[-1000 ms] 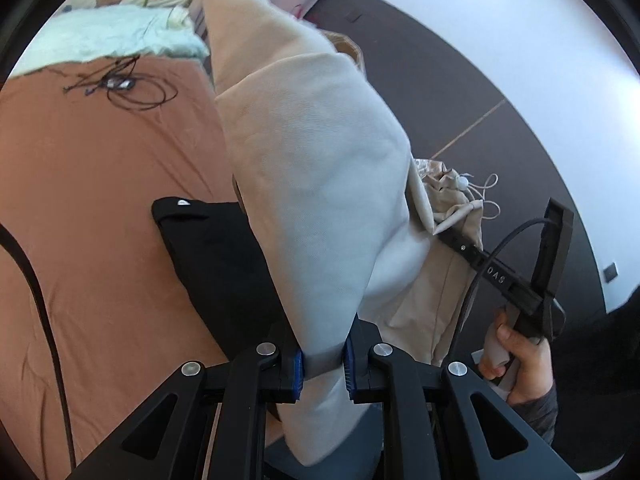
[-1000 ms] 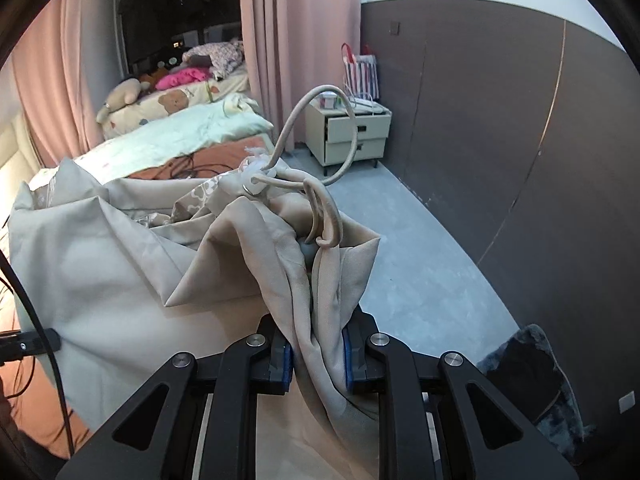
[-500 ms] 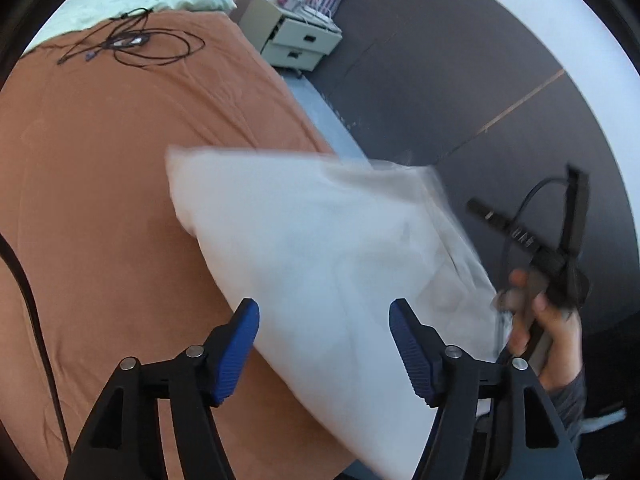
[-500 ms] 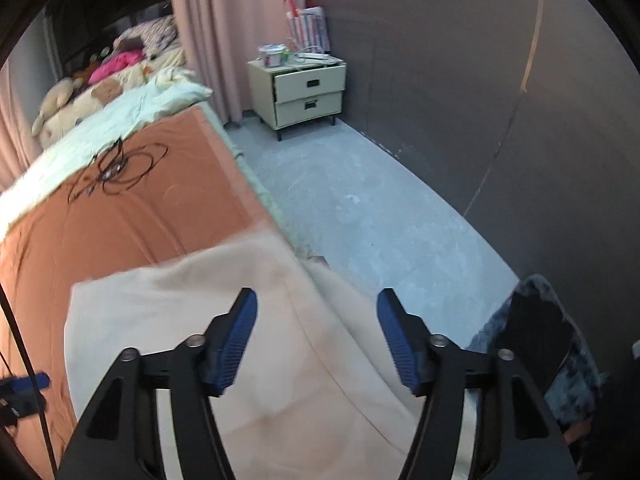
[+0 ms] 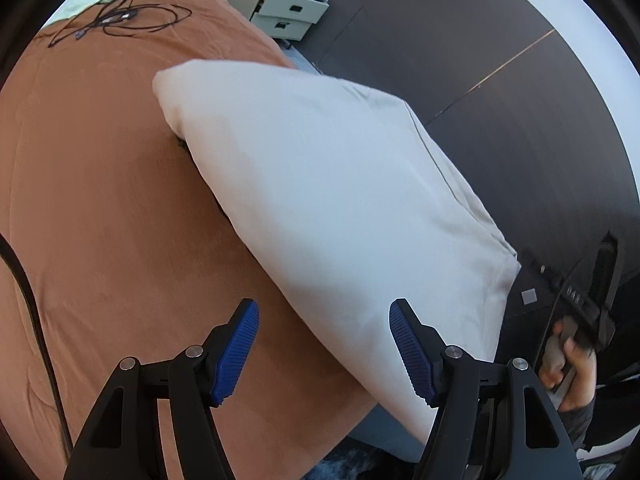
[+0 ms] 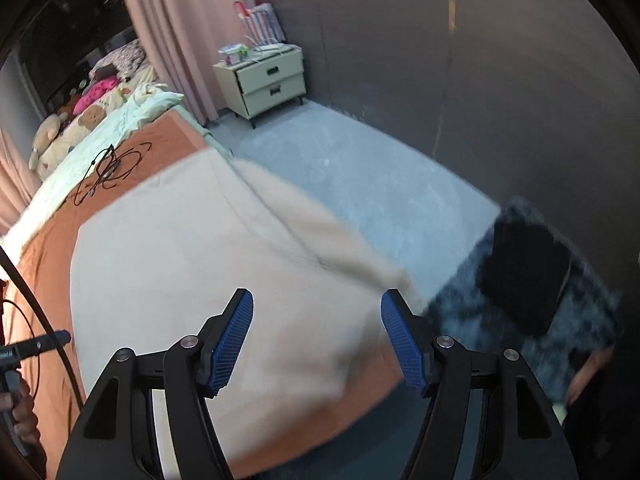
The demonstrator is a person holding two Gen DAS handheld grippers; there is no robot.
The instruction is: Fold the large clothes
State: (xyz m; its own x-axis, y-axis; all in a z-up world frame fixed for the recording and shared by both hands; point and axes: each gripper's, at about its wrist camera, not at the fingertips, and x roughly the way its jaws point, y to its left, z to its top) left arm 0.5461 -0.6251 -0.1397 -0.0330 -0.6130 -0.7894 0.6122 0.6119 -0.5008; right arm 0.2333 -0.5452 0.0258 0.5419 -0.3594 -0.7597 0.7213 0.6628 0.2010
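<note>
A large cream garment (image 5: 332, 208) lies folded flat on the orange bed cover (image 5: 100, 208), its near corner reaching past the bed's edge. My left gripper (image 5: 324, 344) hangs open just above that near edge, blue pads wide apart and touching nothing. The right wrist view shows the same cream garment (image 6: 192, 280), slightly blurred, spread over the bed corner. My right gripper (image 6: 316, 340) is open above it, nothing between its fingers. The right gripper's body (image 5: 580, 308) and the hand on it appear at the right of the left wrist view.
Black cables (image 5: 120, 20) lie on the bed's far end near pale green bedding (image 6: 120, 120). A cream nightstand (image 6: 264, 80) stands by pink curtains. A dark fuzzy rug (image 6: 520, 300) with a black item covers the grey floor beside the bed. A dark wall runs along the right.
Both grippers were shut on the raised cream garment; they opened and let it drop flat onto the bed, covering a black garment. Both hands have sunk lower.
</note>
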